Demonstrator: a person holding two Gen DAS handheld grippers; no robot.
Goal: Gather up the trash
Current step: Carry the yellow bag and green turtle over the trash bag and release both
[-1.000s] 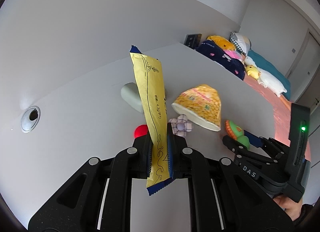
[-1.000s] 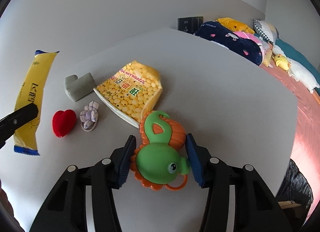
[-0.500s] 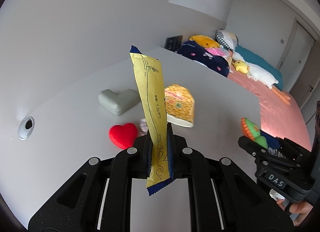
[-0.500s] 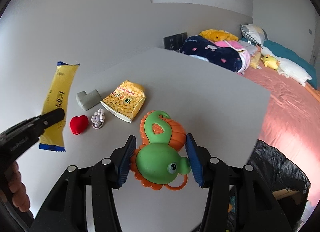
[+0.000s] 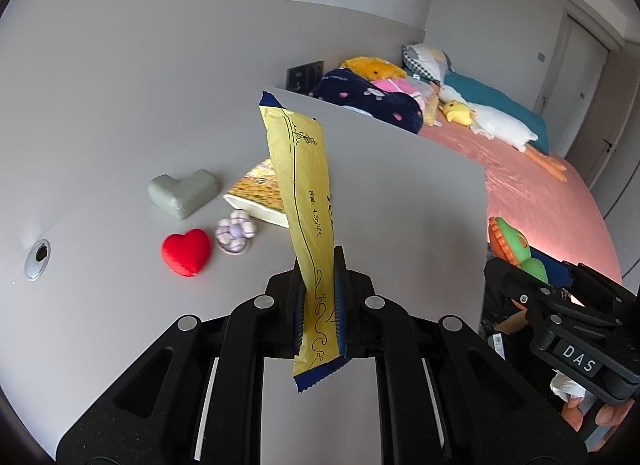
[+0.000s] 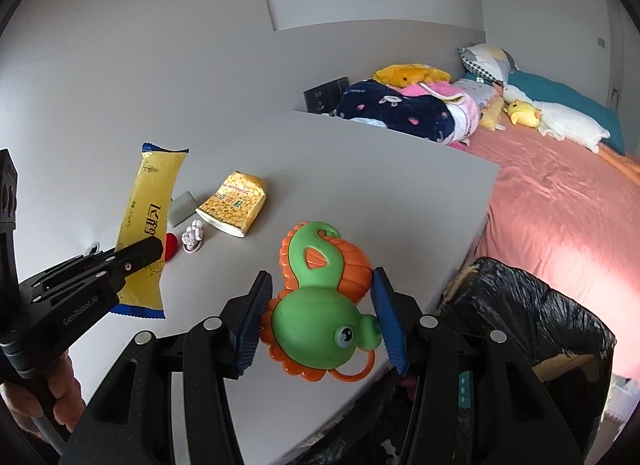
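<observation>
Yellow wrapper point(image 5: 307, 201) is clamped upright in left gripper point(image 5: 319, 307), green toy point(image 6: 320, 313) is clamped in right gripper point(image 6: 318, 321) (bin point(image 6: 532, 317) just beside).

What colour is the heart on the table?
The heart is bright red. It shows best in the left wrist view.

Left wrist view: down along its own jaws, low and close over the pale grey counter point(image 5: 400, 193), facing the wall and the pink-covered bed point(image 5: 540, 201). Right wrist view: similar downward slant, from further right, over the counter's edge. Shared by both: the red plush heart point(image 5: 186, 251) point(image 6: 171, 245), the corn-printed yellow bag point(image 5: 260, 193) point(image 6: 236, 203), the bed.
</observation>
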